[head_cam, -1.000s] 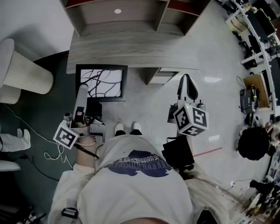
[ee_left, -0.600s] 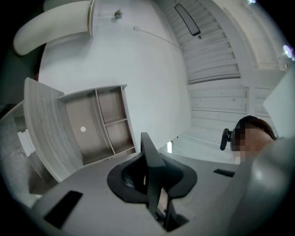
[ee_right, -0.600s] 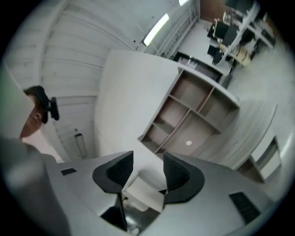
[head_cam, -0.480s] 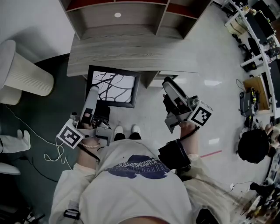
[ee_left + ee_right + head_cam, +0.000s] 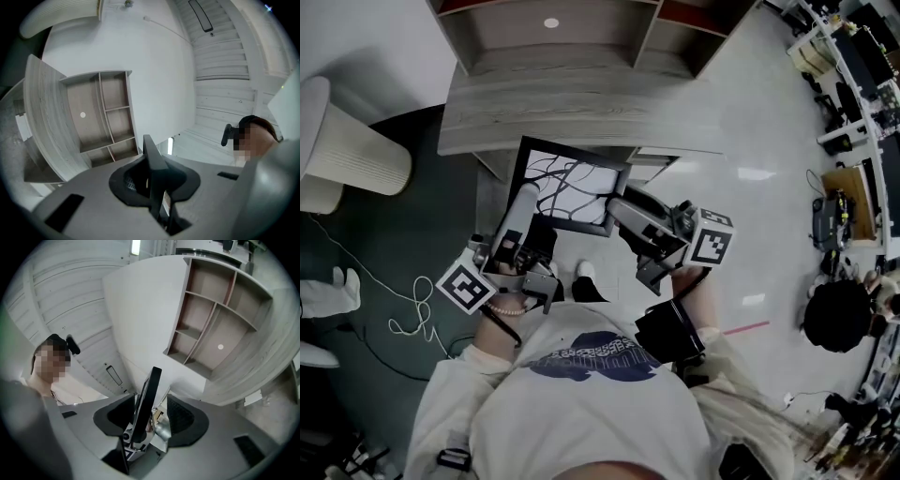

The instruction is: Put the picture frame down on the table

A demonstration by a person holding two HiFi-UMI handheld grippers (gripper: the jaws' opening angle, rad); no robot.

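Note:
A black picture frame [image 5: 567, 178] with a branch drawing is held tilted in the air, its top edge over the front of the grey wooden table [image 5: 581, 112]. My left gripper [image 5: 523, 202] is shut on the frame's left edge, which stands edge-on [image 5: 151, 154] between the jaws [image 5: 151, 180]. My right gripper [image 5: 619, 208] reaches the frame's lower right edge. In the right gripper view the frame [image 5: 149, 390] lies against one pad, with a gap to the other pad [image 5: 185, 420], so this gripper [image 5: 152, 416] is open around it.
An open shelf unit [image 5: 553, 33] stands at the back of the table. A ribbed white cylinder [image 5: 347, 150] stands left on a dark rug [image 5: 412, 234], with a white cable [image 5: 412, 314] on the floor. A person [image 5: 839, 314] and workbenches [image 5: 862, 84] are at the right.
The frame has moved right and toward the table and tilted. My right gripper swung in from the right and now straddles the frame's right edge. My left gripper kept its hold.

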